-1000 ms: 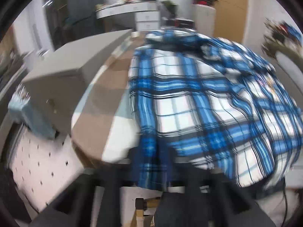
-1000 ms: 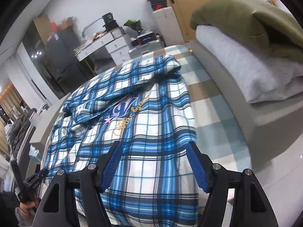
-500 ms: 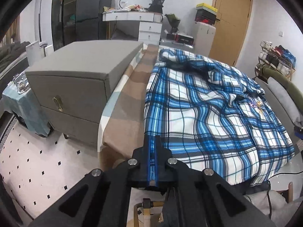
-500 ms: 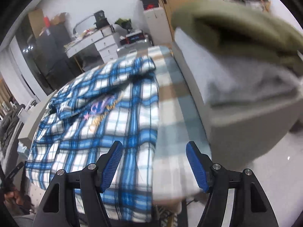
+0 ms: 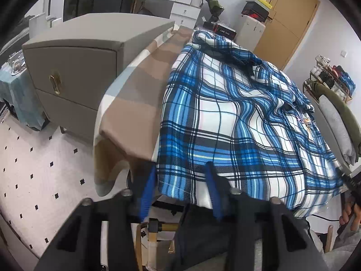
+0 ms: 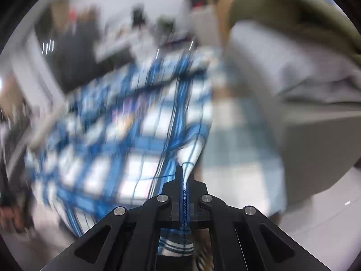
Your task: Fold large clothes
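A large blue-and-white plaid garment (image 5: 225, 113) lies spread over the table. Its near left corner hangs over the edge between the blue pads of my left gripper (image 5: 180, 168). Those jaws are opening, and the pads stand clear of the cloth on both sides. In the heavily blurred right wrist view, my right gripper (image 6: 181, 176) is shut on the garment's (image 6: 135, 124) near right edge, with a pinched fold running up from between the fingers. The right gripper (image 5: 348, 180) and the hand holding it show at the far right of the left wrist view.
The table wears a tan, white and teal checked cloth (image 5: 140, 94). A grey chest of drawers (image 5: 79, 56) stands close on its left over a dotted white floor (image 5: 33, 169). On the right is a grey cushion with an olive blanket (image 6: 282, 56). Desk, shelves and door are behind.
The left jaws, shut at the hem before, have parted. The right jaws, wide open before, have closed on the garment's edge, and the right view has blurred with motion.
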